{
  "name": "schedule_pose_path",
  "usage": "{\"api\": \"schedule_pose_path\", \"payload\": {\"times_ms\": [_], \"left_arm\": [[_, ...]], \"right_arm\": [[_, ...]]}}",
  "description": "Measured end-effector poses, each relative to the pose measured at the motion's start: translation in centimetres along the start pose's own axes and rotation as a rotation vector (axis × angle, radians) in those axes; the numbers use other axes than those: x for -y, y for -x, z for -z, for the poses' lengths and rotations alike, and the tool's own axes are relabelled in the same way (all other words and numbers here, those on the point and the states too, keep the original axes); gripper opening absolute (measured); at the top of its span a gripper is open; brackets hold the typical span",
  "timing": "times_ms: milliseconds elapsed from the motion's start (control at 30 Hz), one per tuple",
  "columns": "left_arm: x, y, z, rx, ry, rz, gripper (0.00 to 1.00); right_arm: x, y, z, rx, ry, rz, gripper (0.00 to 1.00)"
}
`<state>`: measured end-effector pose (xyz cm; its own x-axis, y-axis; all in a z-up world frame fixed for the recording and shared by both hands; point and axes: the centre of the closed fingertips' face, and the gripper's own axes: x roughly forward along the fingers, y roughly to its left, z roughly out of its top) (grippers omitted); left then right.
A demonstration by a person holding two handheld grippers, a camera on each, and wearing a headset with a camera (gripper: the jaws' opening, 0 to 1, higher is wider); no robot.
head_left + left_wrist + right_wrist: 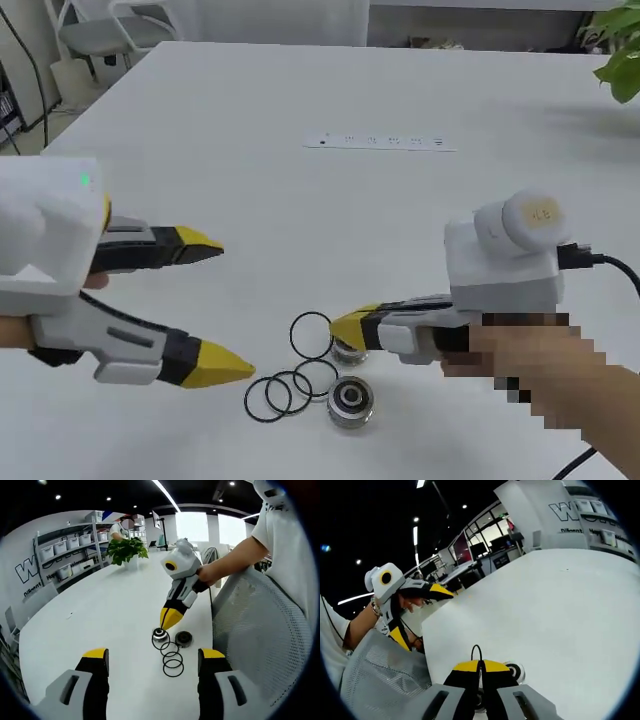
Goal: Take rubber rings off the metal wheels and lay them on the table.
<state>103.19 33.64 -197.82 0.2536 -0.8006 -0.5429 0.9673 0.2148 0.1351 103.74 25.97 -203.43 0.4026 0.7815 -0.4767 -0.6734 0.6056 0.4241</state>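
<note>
Rubber rings (288, 392), three loose ones, are recorded on the white table (300, 220) in the space between the two grippers.

At the left, the left gripper (217, 305) is held with its jaws wide apart and nothing between them. Both yellow tips are clear of the items on the table. Just to the right of its lower tip, the three loose rings are laid flat, overlapping one another in a short chain. In the left gripper view this chain is seen straight ahead, framed between the two spread jaws.

Further right, a fourth ring (292, 336) is noted beside the far end of the chain. It is pinched at the tips of the right gripper (340, 328), whose jaws are pressed together on it. In the right gripper view it shows as a thin black loop (476, 652) rising from between the closed tips.

Two metal wheels are observed at those tips. The first wheel (347, 352) sits directly beneath them; whether the pinched ring is fully off this wheel cannot be told. The second wheel (350, 400) stands just on the near side of the right gripper, touching the right end of the chain.

Well beyond both grippers, a white power strip (380, 141) is lying flat on the table.
</note>
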Motion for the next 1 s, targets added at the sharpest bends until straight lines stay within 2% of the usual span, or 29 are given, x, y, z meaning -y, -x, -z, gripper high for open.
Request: {"api": "schedule_pose_path", "payload": {"times_ms": [67,133,233,300,367,433,567,700,800,1000], "left_arm": [[0.0,0.9,0.7,-0.004,0.015,-0.031,0.71],[0.2,1.7,1.2,0.012,0.057,-0.055,0.72],[0.9,2.2,2.2,0.014,0.092,-0.061,0.72],[1.3,2.4,3.1,0.003,0.113,-0.076,0.72],[1.7,2.4,3.7,0.009,0.148,-0.092,0.72],[2.2,2.3,4.1,0.014,0.178,-0.087,0.72],[3.1,2.2,5.1,-0.006,0.198,-0.089,0.72],[3.1,2.4,5.3,0.006,0.236,-0.106,0.72],[3.1,2.5,5.6,-0.001,0.244,-0.115,0.72],[3.1,2.6,5.8,0.003,0.259,-0.125,0.72]], "right_arm": [[-0.1,-0.3,0.5,-0.022,0.009,-0.004,0.00],[-0.3,-0.5,0.8,-0.035,0.007,-0.012,0.00],[-0.3,-0.9,1.4,-0.059,0.009,-0.019,0.00],[-0.4,-1.1,1.8,-0.073,0.009,-0.023,0.00],[-0.4,-1.3,2.2,-0.089,0.010,-0.026,0.00],[-0.3,-1.5,2.6,-0.103,0.008,-0.028,0.00],[-0.1,-1.4,3.1,-0.125,-0.001,-0.027,0.00],[0.1,-1.3,3.5,-0.136,-0.029,-0.026,0.00],[0.1,-1.3,4.0,-0.160,-0.026,-0.024,0.00],[0.1,-1.3,4.0,-0.164,-0.027,-0.022,0.00]]}}
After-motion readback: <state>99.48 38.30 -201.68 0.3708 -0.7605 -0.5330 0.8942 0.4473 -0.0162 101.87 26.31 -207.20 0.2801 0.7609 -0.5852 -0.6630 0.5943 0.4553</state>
